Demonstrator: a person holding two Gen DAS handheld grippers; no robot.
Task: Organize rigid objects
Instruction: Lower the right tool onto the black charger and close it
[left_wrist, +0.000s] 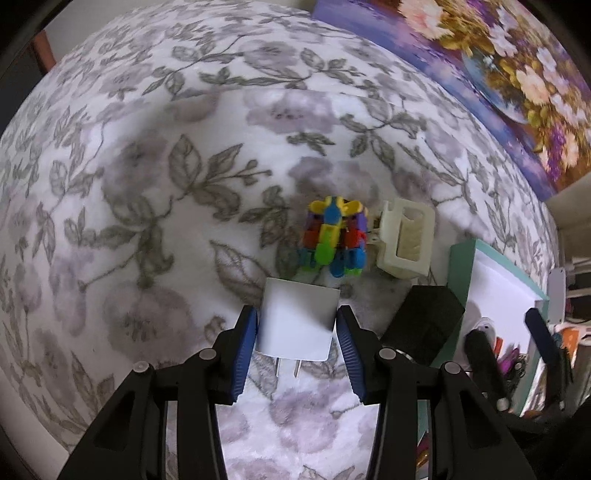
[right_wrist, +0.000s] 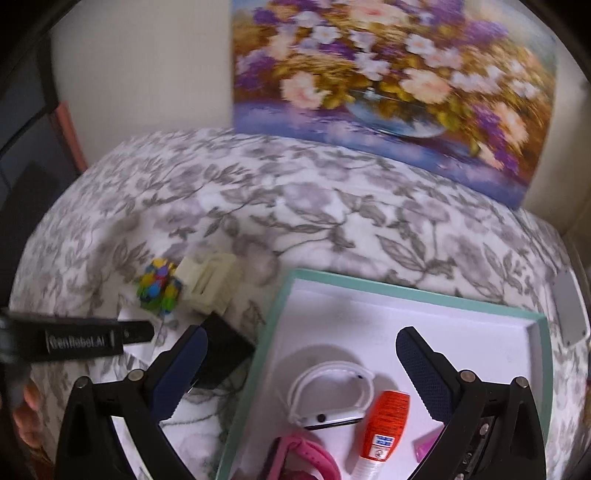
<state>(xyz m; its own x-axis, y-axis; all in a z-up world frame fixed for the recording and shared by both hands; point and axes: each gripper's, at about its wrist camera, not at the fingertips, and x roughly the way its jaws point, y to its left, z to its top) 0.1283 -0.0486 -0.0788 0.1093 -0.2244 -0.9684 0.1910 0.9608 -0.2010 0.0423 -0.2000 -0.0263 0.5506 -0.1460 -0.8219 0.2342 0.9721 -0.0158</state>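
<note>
Gripping white plug, apparently.

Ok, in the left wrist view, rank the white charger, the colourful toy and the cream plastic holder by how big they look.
1. white charger, though it's nearest the camera
2-3. colourful toy and cream plastic holder, about alike

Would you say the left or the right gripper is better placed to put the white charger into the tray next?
Left. The left gripper already clamps the white charger; the right gripper hangs open and empty over the tray.
</note>
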